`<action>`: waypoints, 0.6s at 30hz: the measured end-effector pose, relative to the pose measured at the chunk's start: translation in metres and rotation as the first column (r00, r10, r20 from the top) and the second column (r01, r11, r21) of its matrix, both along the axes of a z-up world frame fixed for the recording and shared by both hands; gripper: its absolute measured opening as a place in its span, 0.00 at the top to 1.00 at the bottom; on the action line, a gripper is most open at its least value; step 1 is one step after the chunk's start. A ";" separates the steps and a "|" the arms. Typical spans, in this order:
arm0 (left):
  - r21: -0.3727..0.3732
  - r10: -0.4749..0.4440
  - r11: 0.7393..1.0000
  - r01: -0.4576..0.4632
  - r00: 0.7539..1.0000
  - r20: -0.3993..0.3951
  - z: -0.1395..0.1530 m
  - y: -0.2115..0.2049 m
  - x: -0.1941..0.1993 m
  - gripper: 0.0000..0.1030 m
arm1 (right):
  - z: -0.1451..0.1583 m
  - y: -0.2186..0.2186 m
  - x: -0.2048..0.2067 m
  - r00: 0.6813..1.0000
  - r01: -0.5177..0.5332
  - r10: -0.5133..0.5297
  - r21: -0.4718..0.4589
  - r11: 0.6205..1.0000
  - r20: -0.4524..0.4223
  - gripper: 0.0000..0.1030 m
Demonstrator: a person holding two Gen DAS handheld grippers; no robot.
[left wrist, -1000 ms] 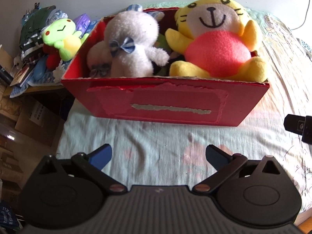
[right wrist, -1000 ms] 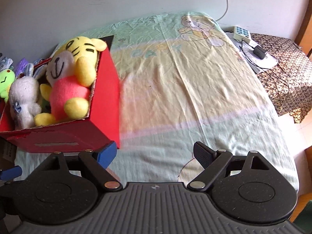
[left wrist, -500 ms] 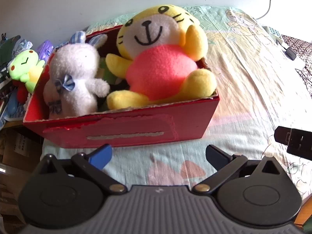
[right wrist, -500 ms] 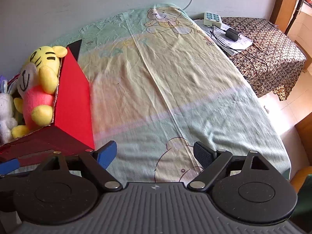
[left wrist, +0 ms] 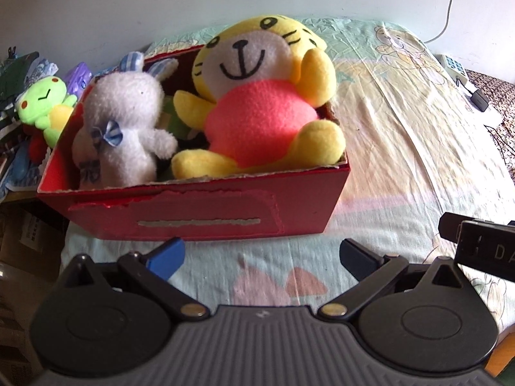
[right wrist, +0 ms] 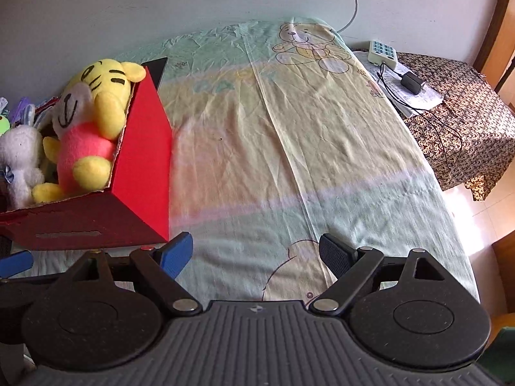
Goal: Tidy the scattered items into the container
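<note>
Both claws, left claw point(left wrist: 260, 254) and right claw point(right wrist: 256, 251), gaped empty above the bed point(right wrist: 289, 148). The tiger plush point(left wrist: 260, 103) and rabbit plush point(left wrist: 124, 128) sat inside the red box point(left wrist: 206, 217); gathering looked finished, so next probably just backing away.

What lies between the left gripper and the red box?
Only bare bedsheet, seen in the left wrist view, between the left gripper and the red box.
</note>
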State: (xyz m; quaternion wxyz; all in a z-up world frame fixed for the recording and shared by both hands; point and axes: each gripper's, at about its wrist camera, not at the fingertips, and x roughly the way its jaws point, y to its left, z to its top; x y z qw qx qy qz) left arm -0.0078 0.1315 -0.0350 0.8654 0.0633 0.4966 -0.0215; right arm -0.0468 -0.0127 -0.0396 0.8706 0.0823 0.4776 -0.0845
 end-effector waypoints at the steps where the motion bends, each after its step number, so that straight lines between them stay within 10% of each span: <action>1: 0.002 0.014 1.000 -0.014 1.000 0.002 0.000 0.002 -0.002 0.01 | -0.001 0.002 0.000 1.000 -0.013 0.013 -0.001 1.000 -0.001 0.15; 18: 0.053 0.246 0.968 -0.244 0.969 -0.032 -0.011 0.083 -0.021 0.01 | 0.001 0.084 0.017 0.988 -0.156 0.156 -0.023 0.987 -0.009 0.15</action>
